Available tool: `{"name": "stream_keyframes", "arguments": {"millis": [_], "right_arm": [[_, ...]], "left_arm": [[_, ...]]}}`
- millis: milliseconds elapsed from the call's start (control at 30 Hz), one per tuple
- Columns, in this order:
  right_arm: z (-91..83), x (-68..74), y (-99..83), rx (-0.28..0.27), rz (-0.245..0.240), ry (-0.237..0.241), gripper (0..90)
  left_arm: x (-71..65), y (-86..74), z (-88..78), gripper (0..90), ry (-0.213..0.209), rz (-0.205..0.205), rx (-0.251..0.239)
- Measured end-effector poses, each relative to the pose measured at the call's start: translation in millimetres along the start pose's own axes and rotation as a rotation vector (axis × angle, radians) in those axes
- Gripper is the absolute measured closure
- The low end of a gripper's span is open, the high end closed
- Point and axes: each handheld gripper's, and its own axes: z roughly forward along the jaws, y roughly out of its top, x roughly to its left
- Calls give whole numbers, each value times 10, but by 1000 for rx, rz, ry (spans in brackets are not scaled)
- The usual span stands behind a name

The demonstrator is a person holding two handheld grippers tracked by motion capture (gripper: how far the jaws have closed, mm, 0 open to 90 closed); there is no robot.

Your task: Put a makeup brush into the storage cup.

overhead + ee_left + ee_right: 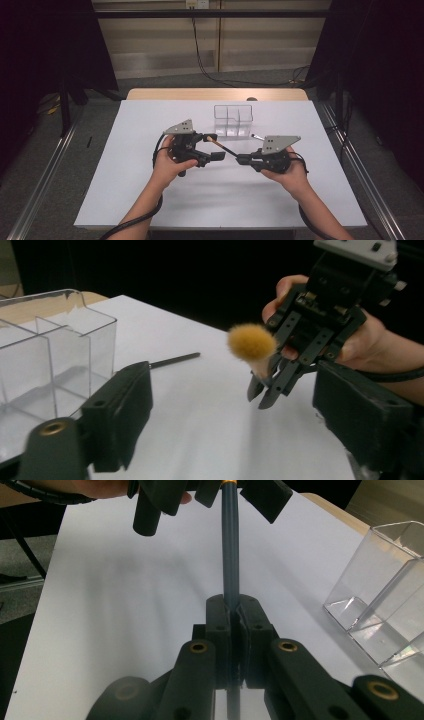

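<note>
Here the right gripper (243,159) has its fingers clamped on the brush (230,545) handle, above the surface (220,200); the left gripper (216,147) has its fingers spread around the brush tip, not pressing

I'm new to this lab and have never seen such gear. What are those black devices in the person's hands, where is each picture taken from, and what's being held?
A person holds a hand-operated black grabbing tool in each hand. One picture looks down from above the white table; the other two come from cameras riding on each tool, looking along its tongs.

On the table stand a clear plastic organizer box with compartments and a thin dark stick.

The right tongs are shut on the dark handle of a makeup brush with a fluffy orange-yellow head. The left tongs are open, one jaw on each side of the brush's far end, not pressing on it.
</note>
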Motion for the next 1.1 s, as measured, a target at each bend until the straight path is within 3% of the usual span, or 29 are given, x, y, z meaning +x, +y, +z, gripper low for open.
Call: {"name": "stream_keyframes", "arguments": {"millis": [133, 233, 600, 1100], "right_arm": [[1, -6, 10, -14, 6, -14, 850], [-4, -11, 21, -31, 11, -24, 850], [35, 2, 47, -45, 22, -24, 850], [90, 9, 57, -70, 55, -25, 850]], "left_arm": [[11, 9, 2, 221, -12, -5, -17], [15, 3, 6, 298, -26, -22, -28], [6, 5, 34, 462, -29, -22, -61], [-17, -26, 92, 647, -59, -28, -52]]}}
